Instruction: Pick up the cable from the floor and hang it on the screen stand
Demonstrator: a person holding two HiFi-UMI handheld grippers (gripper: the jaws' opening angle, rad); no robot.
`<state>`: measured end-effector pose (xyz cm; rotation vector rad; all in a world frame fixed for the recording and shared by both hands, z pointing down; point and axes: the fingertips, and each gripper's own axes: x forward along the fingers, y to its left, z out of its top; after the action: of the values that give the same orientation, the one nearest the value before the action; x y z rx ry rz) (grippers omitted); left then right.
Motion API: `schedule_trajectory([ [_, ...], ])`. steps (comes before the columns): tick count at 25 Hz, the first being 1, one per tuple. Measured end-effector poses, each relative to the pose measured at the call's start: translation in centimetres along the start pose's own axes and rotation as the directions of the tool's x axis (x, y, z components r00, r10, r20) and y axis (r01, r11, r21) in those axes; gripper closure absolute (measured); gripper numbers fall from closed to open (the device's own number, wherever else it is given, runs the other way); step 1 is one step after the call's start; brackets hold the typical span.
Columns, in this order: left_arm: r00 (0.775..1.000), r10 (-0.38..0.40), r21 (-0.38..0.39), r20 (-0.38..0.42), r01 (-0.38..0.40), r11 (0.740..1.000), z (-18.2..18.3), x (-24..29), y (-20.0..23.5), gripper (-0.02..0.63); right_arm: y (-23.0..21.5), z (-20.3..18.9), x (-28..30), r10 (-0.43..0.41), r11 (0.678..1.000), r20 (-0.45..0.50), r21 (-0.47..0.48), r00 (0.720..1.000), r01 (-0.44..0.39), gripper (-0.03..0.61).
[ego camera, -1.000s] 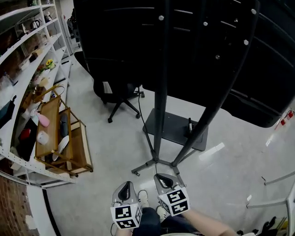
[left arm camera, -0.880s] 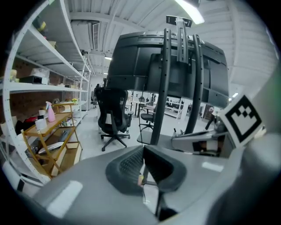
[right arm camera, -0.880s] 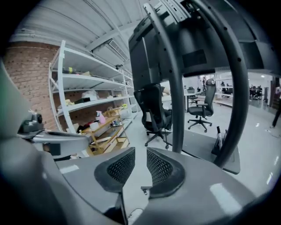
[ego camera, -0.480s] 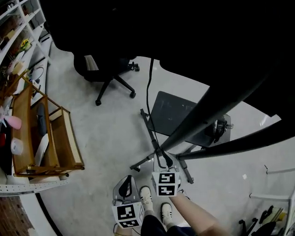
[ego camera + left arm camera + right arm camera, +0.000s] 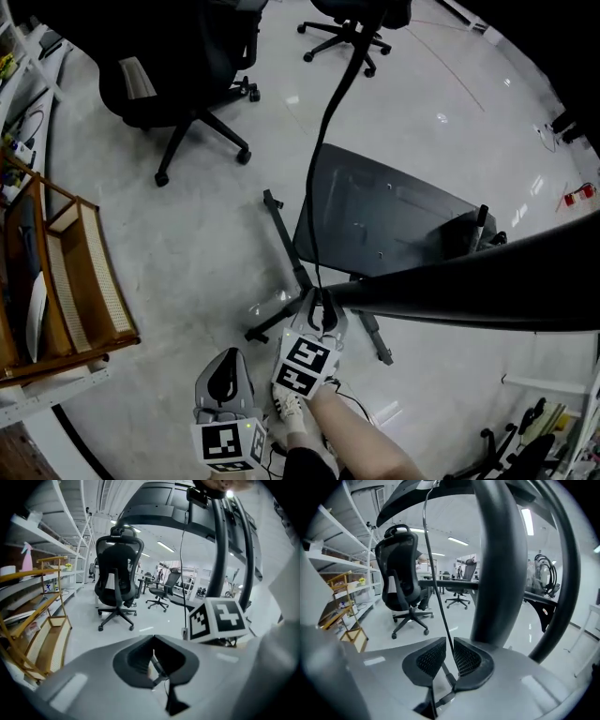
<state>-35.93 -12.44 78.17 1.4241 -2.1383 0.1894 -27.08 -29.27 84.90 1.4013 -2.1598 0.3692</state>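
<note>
A thin black cable (image 5: 323, 141) runs from the top of the head view down to the foot of the black screen stand (image 5: 469, 291). My right gripper (image 5: 322, 317) sits at that low end. In the right gripper view the cable (image 5: 437, 588) passes between the two ribbed pads (image 5: 465, 658), close against the right one. The jaws are closing and a narrow gap remains. The stand's thick pole (image 5: 497, 564) rises just behind. My left gripper (image 5: 223, 373) hangs lower left, clear of the cable. Its jaws (image 5: 152, 654) are shut with nothing between them.
The stand's dark base plate (image 5: 394, 216) and thin floor legs (image 5: 281, 234) spread around the right gripper. A black office chair (image 5: 178, 75) stands upper left, and a wooden rack (image 5: 66, 272) sits at the left edge. The person's shoe (image 5: 291, 408) is just below the grippers.
The head view has dipped toward the floor. My right gripper moved forward from beside the left one to the cable at the stand's foot, and its jaws parted around it. The left gripper stayed low.
</note>
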Motion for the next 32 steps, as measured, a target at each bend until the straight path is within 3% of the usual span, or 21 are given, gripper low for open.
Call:
schedule_trajectory([
  [3, 1.0, -0.003, -0.022, -0.02, 0.002, 1.0, -1.3, 0.3, 0.6, 0.607, -0.1, -0.3, 0.8, -0.025, 1.0, -0.003, 0.014, 1.0, 0.025, 0.558],
  [8, 0.999, 0.003, -0.021, -0.046, -0.004, 1.0, -2.3, 0.5, 1.1, 0.606, 0.1, -0.4, 1.0, 0.031, 0.999, -0.002, -0.022, 1.0, -0.031, 0.566],
  [15, 0.999, -0.017, 0.021, -0.028, 0.017, 1.0, 1.0, -1.5, -1.4, 0.607, -1.7, 0.0, -3.6, 0.108, 0.993, -0.037, -0.033, 0.993, -0.109, 0.566],
  [23, 0.992, -0.127, 0.063, 0.025, 0.125, 0.99, 6.9, -9.5, -11.1, 0.607, -6.3, 4.2, -17.1, 0.257, 0.958, 0.02, -0.139, 0.966, -0.252, 0.566],
  [28, 0.978, -0.198, 0.125, 0.061, 0.189, 0.974, 10.9, -14.8, -18.4, 0.607, -10.6, 10.8, -25.4, 0.306, 0.941, 0.138, -0.193, 0.942, -0.277, 0.566],
  [32, 0.959, -0.256, 0.117, 0.125, 0.242, 0.963, 16.0, -19.1, -23.4, 0.606, -13.9, 15.9, -30.0, 0.34, 0.934, 0.181, -0.177, 0.923, -0.31, 0.566],
])
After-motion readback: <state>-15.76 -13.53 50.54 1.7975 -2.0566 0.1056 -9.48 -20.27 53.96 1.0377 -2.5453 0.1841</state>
